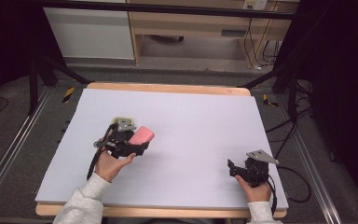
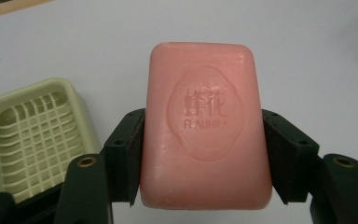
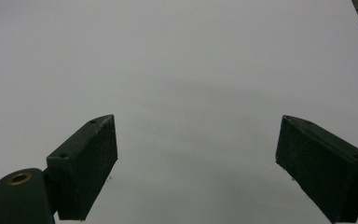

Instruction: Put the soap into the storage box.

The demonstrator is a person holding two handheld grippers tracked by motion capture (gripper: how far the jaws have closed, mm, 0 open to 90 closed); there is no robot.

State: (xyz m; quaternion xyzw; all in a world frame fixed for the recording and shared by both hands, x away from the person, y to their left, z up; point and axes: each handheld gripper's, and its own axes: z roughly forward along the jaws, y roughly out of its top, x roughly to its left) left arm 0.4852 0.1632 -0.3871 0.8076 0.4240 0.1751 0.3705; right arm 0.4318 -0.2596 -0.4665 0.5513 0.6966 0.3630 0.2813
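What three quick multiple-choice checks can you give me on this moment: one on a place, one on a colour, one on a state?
1. Where is the soap dish?
A. beside the left gripper
B. under the right gripper
C. at the table's far right corner

2. What colour is the soap?
A. white
B. pink
C. blue

3. How is the right gripper?
A. shut on the soap
B. shut on nothing
C. open

Key:
1 A, the soap dish lies next to the left gripper in its own view.
2 B, the soap is pink, stamped with a logo.
3 C, the right gripper has its jaws wide apart over the bare table.
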